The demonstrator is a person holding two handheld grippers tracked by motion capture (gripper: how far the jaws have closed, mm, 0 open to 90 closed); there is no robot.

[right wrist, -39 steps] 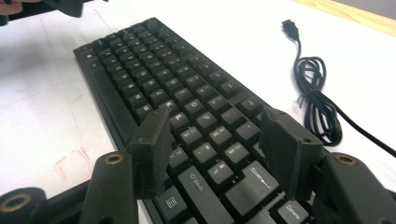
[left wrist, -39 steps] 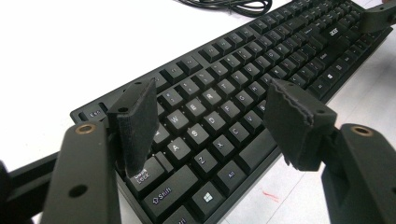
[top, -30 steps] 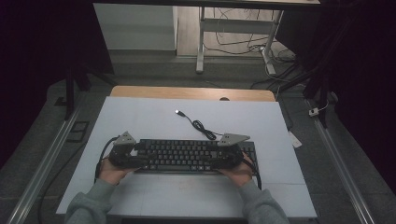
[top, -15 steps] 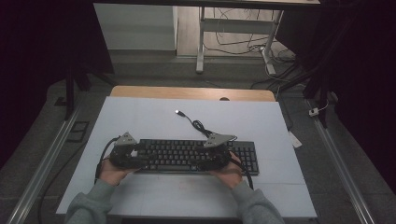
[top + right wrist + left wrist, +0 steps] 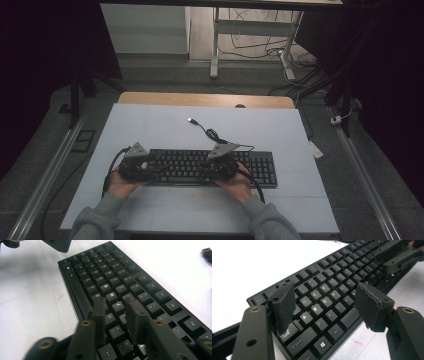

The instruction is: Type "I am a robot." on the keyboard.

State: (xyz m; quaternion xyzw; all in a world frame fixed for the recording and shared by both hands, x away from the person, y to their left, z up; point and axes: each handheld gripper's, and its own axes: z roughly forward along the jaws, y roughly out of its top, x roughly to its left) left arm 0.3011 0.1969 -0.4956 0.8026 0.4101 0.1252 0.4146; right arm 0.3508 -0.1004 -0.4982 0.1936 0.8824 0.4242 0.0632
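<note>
We see the keyboard (image 5: 210, 167) low in the frame's centre; our left gripper (image 5: 134, 167) straddles its left end, released, while our right gripper (image 5: 221, 167), once at the right end, now hovers mid-board, jaws just narrowed, gripping nothing. Both hands stay low, forearms rising from the bottom.

1. Grey sleeves (image 5: 97, 224) cover both forearms.
2. Each black gripper, left (image 5: 142, 169) and right (image 5: 220, 167), carries a grey three-cornered plate (cable trailing).
3. Brass-coloured screws stud the black arms; the pads look rough-edged.
</note>
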